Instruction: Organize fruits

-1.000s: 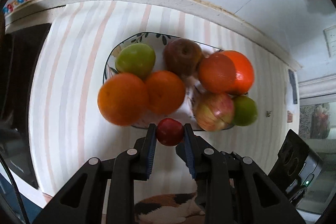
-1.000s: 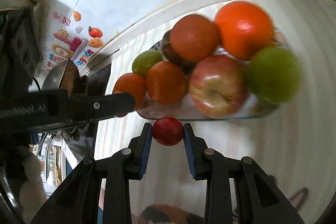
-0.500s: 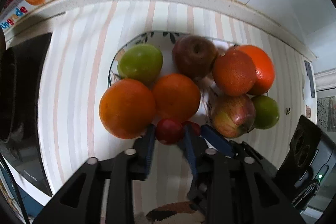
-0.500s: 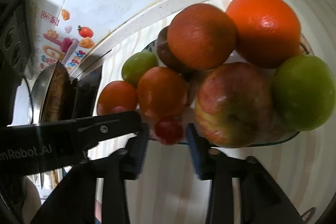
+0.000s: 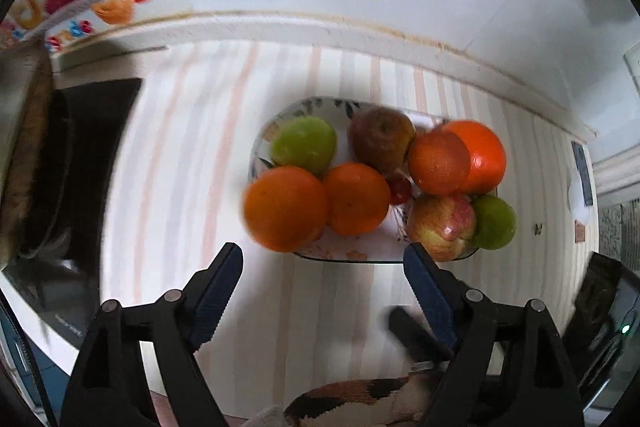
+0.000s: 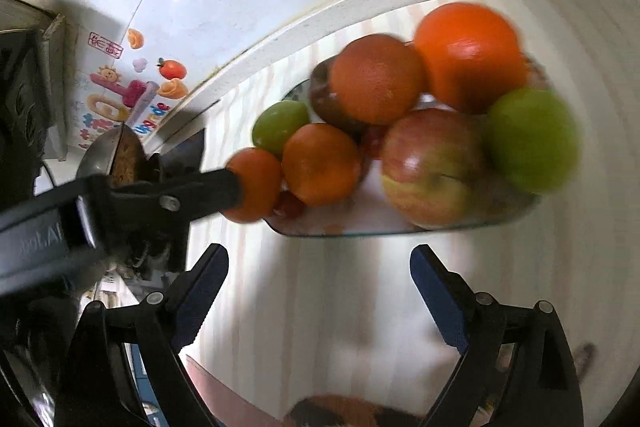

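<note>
While both the left gripper (image 5: 322,277) and right gripper (image 6: 320,279) have jaws opening with nothing between them, 2 small red fruits (image 6: 289,205) sit on the plate (image 5: 340,254) ahead of the fingers, the near one apparently closer to the left.

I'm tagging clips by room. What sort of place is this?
Probably a home kitchen: a plate of fruit on a striped counter, a black cooktop beside it, and food stickers on the wall.

Fruit-heaped plate (image 6: 360,233) beyond opening, empty right claw (image 6: 320,263)
</note>
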{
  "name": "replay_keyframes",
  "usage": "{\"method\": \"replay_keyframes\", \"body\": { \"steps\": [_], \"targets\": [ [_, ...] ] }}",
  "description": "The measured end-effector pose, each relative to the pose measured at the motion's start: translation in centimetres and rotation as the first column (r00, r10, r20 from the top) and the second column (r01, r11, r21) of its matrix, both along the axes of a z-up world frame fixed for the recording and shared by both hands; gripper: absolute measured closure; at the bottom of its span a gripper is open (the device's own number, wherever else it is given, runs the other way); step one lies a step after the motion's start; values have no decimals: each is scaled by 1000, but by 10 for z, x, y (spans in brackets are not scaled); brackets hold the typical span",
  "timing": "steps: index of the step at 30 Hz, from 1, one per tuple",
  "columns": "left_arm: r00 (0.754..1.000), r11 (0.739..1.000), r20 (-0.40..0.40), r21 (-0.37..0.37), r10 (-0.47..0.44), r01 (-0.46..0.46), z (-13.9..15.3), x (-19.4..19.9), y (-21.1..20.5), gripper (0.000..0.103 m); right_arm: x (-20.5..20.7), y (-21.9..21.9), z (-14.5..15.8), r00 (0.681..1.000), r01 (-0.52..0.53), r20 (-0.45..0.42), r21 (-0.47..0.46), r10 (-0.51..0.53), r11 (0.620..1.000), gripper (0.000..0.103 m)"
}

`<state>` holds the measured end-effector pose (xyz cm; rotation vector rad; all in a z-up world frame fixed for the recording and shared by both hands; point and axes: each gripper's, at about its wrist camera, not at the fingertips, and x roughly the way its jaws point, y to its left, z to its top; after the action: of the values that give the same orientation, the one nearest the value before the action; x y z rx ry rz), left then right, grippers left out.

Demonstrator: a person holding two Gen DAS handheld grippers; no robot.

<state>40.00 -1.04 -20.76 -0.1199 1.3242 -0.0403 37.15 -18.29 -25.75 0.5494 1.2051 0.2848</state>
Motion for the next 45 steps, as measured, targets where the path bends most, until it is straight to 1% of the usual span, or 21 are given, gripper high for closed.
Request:
{"method": "replay_keyframes", "body": {
  "steps": [4,6,9,13,15,19,23,26,29,35,41,43,45],
  "targets": [
    [997,998,72,57,28,-32,22,-17,4,21,-12,-24,28,999,43,12,-139,-41,989,9],
    [995,996,95,80,35,-42,32,-27,3,21,-16,-34,44,999,48,16,-226,-45,973,8],
    [992,993,123,104,37,-50,43,-41,-2,21,-24,-42,67,998,47,42,-320,-36,946,5],
    [989,992,141,110,50,-65,56,-66,-7,21,-35,-48,93,998,40,66,-376,-16,926,5],
    [988,992,148,108,53,-69,63,-77,-8,21,-40,-47,107,997,36,73,-382,-8,924,5],
    [983,992,179,109,49,-70,81,-99,-13,21,-59,-49,138,993,47,115,-399,-1,916,5],
    [973,993,228,104,26,-51,107,-129,-17,21,-87,-47,172,986,72,168,-406,-3,911,4],
    [963,994,269,106,-1,-29,128,-155,-15,21,-116,-44,198,978,103,210,-405,-17,908,3],
    [950,993,311,114,-32,-4,148,-182,-12,21,-155,-38,224,968,141,249,-402,-40,905,3],
    [927,994,368,104,-75,39,185,-242,-4,21,-228,-26,267,950,200,302,-403,-76,893,3],
    [907,993,409,101,-97,61,208,-283,2,21,-290,-14,305,929,244,360,-412,-89,878,3],
    [904,994,418,90,-93,60,214,-292,4,21,-301,-11,315,922,250,379,-423,-81,871,3],
    [900,995,429,80,-83,54,219,-300,5,21,-312,-9,323,918,250,389,-419,-76,873,3]
  ]
}}
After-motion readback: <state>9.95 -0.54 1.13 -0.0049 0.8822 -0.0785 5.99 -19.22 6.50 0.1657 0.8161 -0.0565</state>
